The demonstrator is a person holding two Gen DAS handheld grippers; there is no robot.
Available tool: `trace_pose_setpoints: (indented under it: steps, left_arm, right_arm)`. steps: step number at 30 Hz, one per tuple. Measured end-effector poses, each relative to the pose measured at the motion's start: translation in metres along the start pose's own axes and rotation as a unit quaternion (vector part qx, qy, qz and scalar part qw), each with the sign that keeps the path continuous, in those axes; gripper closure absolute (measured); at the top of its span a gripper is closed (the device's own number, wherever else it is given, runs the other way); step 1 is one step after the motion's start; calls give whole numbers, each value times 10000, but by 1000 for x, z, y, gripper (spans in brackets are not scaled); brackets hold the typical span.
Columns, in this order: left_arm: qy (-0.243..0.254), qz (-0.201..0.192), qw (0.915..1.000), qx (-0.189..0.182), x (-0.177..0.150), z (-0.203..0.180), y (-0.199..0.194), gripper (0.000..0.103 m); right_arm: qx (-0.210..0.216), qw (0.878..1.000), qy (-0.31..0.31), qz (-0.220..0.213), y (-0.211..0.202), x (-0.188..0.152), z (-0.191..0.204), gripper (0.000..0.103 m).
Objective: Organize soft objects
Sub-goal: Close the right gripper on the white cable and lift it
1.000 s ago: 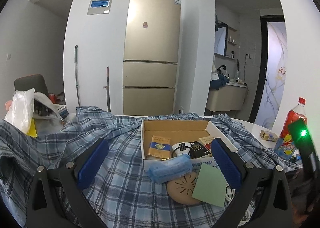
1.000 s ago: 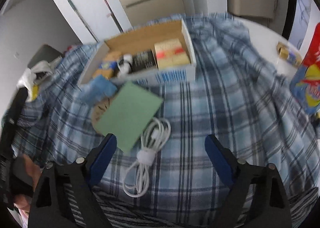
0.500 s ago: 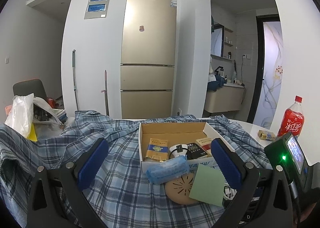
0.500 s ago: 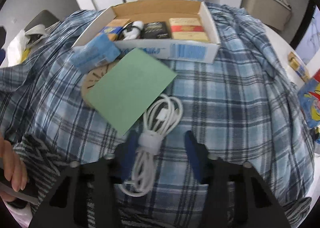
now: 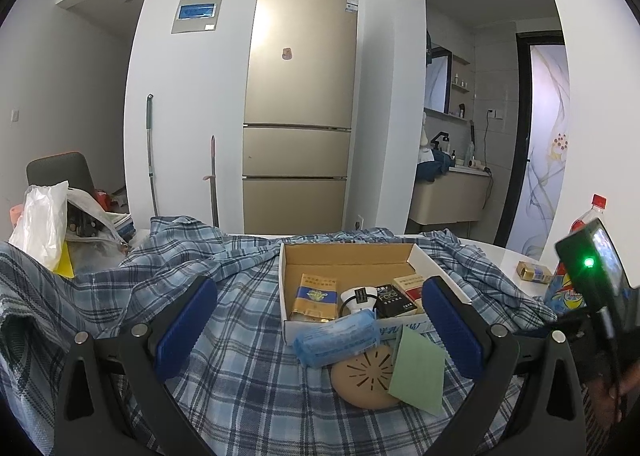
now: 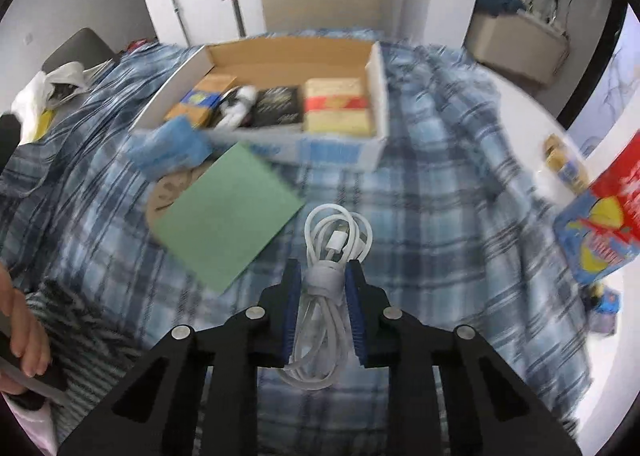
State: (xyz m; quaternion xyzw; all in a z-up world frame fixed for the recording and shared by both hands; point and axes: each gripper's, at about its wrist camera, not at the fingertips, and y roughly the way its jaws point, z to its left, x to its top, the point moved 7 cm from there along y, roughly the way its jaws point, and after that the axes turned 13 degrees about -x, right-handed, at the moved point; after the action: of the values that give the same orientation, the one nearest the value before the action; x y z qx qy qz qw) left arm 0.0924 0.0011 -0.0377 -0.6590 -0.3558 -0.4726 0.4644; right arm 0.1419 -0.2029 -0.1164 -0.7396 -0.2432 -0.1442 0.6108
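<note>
A coiled white cable [image 6: 332, 252] tied with a white strap lies on the blue plaid cloth [image 6: 432, 216], and my right gripper [image 6: 323, 276] is shut on it at the strap. Beyond it lie a green card [image 6: 228, 216] over a tan round disc [image 6: 168, 192], a blue soft pack [image 6: 168, 144], and a cardboard box [image 6: 340, 148] holding several small packets. My left gripper [image 5: 316, 320] stands open above the cloth, the blue soft pack [image 5: 338, 340], disc [image 5: 362, 376] and green card [image 5: 418, 374] between its fingers in view. The box [image 5: 286, 284] is just behind them.
A red drink bottle [image 6: 608, 216] and a small yellow packet [image 6: 564, 164] stand on the white table at the right. A white plastic bag [image 5: 44, 224] and a chair are at the left. A person's hand [image 6: 20, 336] shows at the lower left. A fridge [image 5: 300, 116] stands behind.
My right gripper moved down over the cable and its jaws went from wide open to shut on the cable's strap. The left gripper stayed put.
</note>
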Motion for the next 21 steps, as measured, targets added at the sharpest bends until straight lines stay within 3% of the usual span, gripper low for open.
trace_pose_setpoints:
  steps: [2,8,18,21]
  left_arm:
    - [-8,3,10000,-7,0,1,0,0]
    - [-28,109,9999,-25,-2,2,4,0]
    - [-41,226,9997,-58,-6,3,9,0]
    - [-32,242,9997,-58,-6,3,10,0]
  right_arm:
    - [-226,9995,-171,-142,7,7,-5,81]
    - [-292,9993,-162,-158,29,12,-14,81]
    - [38,9997,211,86,40,5,-23,80]
    - [101,9993,267,254,46,-1,-23,70]
